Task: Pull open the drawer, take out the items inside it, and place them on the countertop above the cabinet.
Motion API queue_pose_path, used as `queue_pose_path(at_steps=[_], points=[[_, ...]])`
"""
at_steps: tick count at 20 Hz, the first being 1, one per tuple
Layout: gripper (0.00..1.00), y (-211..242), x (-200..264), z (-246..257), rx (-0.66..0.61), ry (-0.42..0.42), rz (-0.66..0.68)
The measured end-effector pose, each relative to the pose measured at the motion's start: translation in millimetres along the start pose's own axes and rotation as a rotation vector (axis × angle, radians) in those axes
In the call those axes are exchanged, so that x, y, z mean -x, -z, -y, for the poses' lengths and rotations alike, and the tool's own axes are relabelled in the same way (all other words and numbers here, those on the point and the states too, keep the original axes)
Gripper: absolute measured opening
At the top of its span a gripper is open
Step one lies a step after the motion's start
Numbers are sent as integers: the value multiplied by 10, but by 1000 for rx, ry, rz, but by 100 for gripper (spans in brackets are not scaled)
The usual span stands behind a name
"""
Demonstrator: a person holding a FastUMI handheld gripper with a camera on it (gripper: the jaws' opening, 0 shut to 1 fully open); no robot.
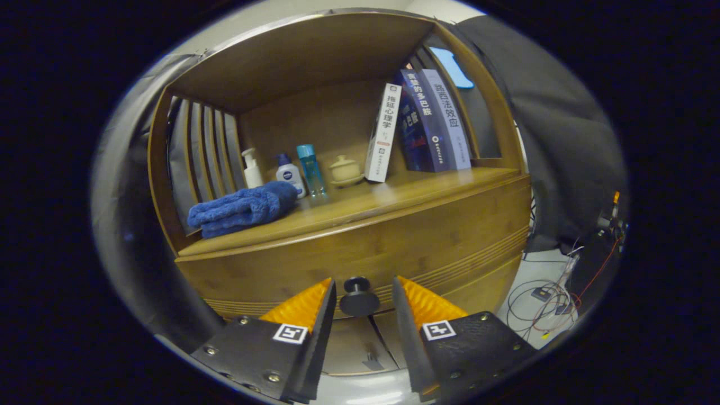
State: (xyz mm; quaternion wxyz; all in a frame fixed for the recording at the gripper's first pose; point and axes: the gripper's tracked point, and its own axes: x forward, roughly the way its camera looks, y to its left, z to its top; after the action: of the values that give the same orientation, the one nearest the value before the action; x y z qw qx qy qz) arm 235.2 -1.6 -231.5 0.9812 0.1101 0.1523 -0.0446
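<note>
A wooden cabinet has a closed drawer front (360,247) below its countertop (394,197). A round dark knob (359,298) sticks out of the drawer front. My gripper (363,287) is open, with the knob between the two fingers; a small gap shows on each side of it. The drawer's contents are hidden behind the front.
On the countertop lie a folded blue towel (242,209), a white pump bottle (251,169), a white-and-blue bottle (289,175), a clear blue bottle (310,170), a lidded cream cup (345,170) and three leaning books (419,126). Cables (548,298) lie on the floor to the right.
</note>
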Motion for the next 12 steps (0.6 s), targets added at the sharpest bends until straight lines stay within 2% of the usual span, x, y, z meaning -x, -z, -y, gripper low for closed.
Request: queue_pose_path(at_steps=[4,9,12], points=[[60,73,-91,-90,86,-35,-37],[60,268,-308,-109,105,-8,-115],[45,258,-306,-108,143,-2,-104]])
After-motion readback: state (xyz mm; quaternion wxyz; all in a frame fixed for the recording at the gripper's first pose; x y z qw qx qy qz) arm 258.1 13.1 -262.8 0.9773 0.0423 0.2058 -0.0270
